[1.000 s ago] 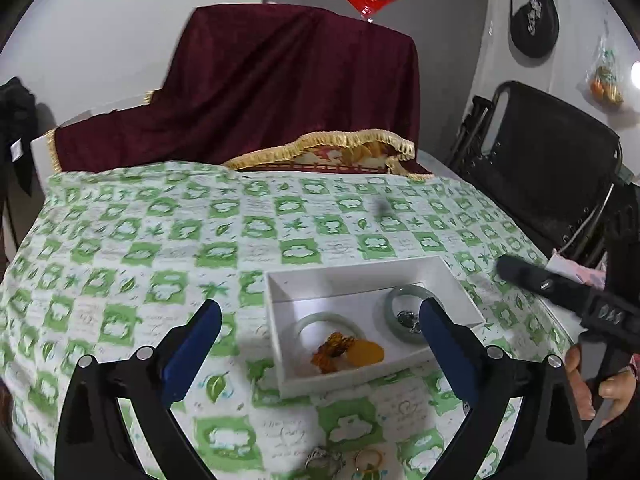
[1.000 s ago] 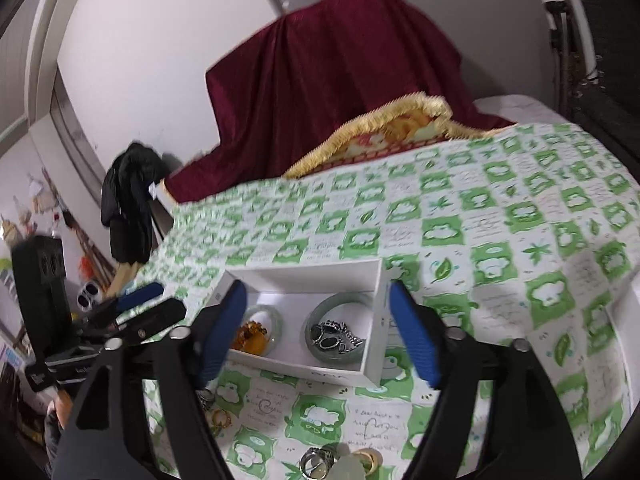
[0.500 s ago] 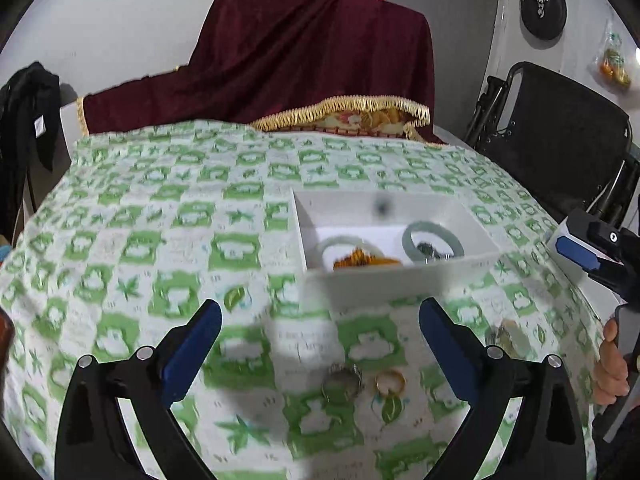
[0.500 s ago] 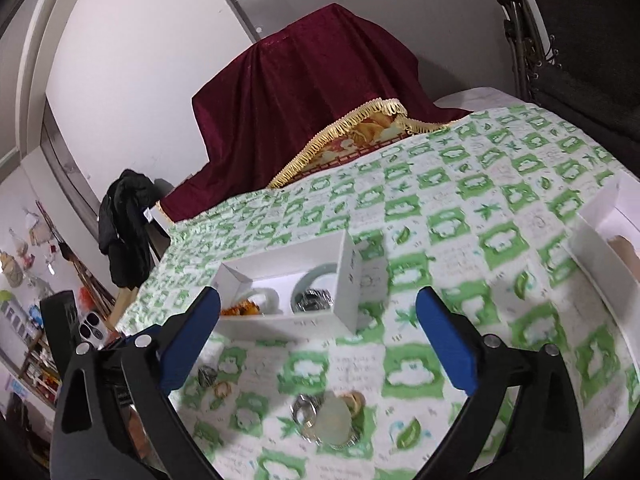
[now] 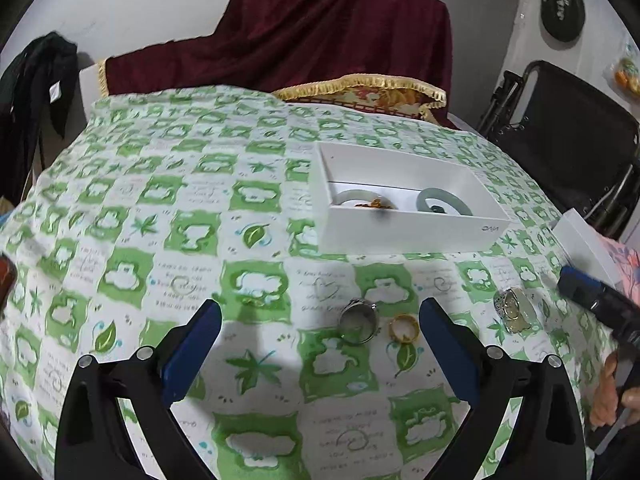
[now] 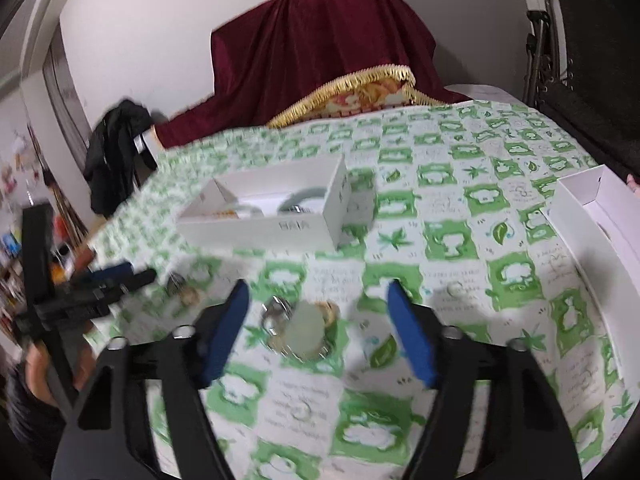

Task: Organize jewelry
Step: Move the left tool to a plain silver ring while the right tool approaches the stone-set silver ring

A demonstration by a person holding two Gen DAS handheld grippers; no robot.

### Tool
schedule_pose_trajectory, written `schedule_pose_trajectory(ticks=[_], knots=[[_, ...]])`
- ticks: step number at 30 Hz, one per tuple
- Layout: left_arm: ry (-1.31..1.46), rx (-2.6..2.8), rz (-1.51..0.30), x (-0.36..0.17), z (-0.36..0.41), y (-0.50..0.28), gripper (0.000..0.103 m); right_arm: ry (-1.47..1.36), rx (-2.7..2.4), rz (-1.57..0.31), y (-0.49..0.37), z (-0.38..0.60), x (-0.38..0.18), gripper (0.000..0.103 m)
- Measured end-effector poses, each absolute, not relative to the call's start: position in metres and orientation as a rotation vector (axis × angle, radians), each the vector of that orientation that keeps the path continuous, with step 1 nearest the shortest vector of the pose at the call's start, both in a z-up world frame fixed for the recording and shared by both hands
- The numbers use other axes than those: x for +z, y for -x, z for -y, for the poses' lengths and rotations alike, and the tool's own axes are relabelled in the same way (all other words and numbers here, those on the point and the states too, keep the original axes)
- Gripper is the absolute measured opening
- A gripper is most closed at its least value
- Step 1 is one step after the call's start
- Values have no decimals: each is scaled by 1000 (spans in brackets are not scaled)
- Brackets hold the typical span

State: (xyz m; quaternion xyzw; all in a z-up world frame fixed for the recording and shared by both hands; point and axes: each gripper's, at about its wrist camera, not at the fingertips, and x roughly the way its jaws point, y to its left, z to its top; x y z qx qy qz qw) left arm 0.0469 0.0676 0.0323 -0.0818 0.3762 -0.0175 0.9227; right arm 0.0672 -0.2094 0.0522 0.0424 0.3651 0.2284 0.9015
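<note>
A white box (image 5: 404,226) on the green-patterned tablecloth holds two pale green bangles (image 5: 442,200) and an amber piece (image 5: 376,204). In front of it lie a silver ring (image 5: 357,321) and a gold ring (image 5: 404,329), between the fingers of my open, empty left gripper (image 5: 320,344). A pale pendant with rings (image 5: 512,309) lies to the right. In the right wrist view my open, empty right gripper (image 6: 318,330) hangs over that pendant cluster (image 6: 302,330), with the box (image 6: 276,224) beyond. The right gripper's tip (image 5: 592,296) shows in the left wrist view.
A second white box (image 6: 600,240) sits at the table's right edge. A dark red cloth (image 5: 320,28) covers something at the back, with a gold-fringed cushion (image 5: 368,94). A black chair (image 5: 568,140) stands to the right. The left gripper (image 6: 88,284) shows at the left.
Both grippers have pulled back from the white box and dropped lower toward the loose rings on the cloth. The right gripper's fingers have narrowed somewhat. Nothing was picked up.
</note>
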Motion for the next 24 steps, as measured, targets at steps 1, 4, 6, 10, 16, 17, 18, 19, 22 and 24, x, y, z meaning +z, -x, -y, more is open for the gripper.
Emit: schedule_pose_trajectory(ticks=[1,4,6,10,16,17,18,19,22,24], knots=[[178,-34,-773,32,-69,-47,99,-55,461,-766,-66,207,49,58],[221,-30,-771,33,-77,-45,99,-1,443,-806,-68,202,40,54],[242,-29,-773,32,-80,-45,99,5,453,-814,-68,200,38,53],[276,-29,-783,31,-85,-47,99,31,451,-816,-67,196,37,53],[297,-32,-798,28,-89,-49,99,88,418,-823,-74,185,36,53],[295,-33,-800,28,-89,-49,99,99,413,-825,-75,184,36,53],[293,-34,-801,28,-88,-49,99,123,397,-827,-77,180,35,53],[288,-39,-802,28,-87,-49,99,147,378,-833,-80,176,33,53],[266,-46,-806,28,-82,-49,99,202,393,-841,-81,161,30,52],[251,-42,-808,28,-80,-49,99,254,459,-828,-74,147,30,50]])
